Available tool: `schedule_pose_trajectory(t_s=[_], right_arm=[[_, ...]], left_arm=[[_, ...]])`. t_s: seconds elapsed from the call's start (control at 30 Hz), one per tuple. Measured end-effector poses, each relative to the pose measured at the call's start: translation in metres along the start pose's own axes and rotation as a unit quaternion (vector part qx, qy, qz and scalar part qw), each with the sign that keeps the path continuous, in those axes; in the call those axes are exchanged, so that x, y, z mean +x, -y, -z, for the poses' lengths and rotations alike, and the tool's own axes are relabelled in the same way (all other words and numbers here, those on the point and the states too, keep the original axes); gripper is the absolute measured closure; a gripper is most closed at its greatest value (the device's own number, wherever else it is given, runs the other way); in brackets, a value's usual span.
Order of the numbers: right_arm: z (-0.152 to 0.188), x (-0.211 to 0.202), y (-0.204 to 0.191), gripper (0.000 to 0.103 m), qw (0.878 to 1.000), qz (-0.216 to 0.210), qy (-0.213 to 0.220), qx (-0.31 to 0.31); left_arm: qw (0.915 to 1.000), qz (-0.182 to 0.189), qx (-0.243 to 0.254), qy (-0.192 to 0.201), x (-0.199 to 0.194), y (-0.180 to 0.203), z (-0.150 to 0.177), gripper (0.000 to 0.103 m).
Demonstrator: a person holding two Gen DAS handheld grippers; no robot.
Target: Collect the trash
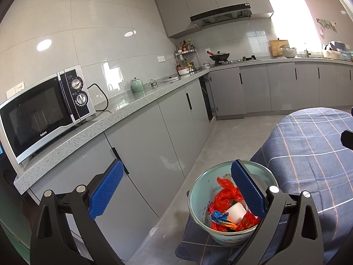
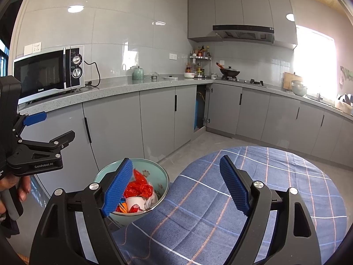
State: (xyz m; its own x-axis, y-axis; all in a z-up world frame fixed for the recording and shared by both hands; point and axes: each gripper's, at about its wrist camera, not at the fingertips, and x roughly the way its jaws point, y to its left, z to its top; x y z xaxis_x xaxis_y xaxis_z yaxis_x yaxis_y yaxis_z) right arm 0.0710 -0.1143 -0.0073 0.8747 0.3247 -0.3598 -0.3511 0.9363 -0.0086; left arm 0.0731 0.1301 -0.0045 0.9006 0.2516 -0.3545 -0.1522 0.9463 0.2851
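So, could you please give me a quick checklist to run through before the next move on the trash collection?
1. Left gripper empty, jaws apart: ok.
2. Right gripper empty, jaws apart: ok.
3. Trash bin upright beside the checked tablecloth: ok.
4. Red plastic bag and white paper cup inside the bin, below its rim: ok.
5. No loose trash left on the tablecloth: ok for the part in view; the rest cannot tell.
6. Floor around the bin free of trash: cannot tell, partly hidden by the grippers.
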Motion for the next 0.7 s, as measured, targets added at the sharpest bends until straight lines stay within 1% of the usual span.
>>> schedule_pose_trajectory(t_s=[0.13,0.33,0.53,0.7], right_arm=[[-0.001,0.0,-0.001,0.022,1.0,-0.001,0.001,0.001],[-0.001,0.0,-0.001,0.021,1.0,-0.001,0.001,0.001],[0.0,0.0,-0.001,0.021,1.0,-0.001,0.001,0.001],[0.0,0.001,-0.005,0.021,1.0,-0.002,-0.002,0.0]], left_arm=[[1.0,-0.001,-0.002,-0.003,0.001,0.0,-0.001,0.006],[0.9999,0.007,-0.006,-0.008,0.003,-0.001,-0.001,0.006],[0.9998,-0.008,0.006,-0.018,0.009,0.003,0.001,0.006],[0.9996,-0.008,0.012,-0.023,0.012,0.006,0.004,0.006]])
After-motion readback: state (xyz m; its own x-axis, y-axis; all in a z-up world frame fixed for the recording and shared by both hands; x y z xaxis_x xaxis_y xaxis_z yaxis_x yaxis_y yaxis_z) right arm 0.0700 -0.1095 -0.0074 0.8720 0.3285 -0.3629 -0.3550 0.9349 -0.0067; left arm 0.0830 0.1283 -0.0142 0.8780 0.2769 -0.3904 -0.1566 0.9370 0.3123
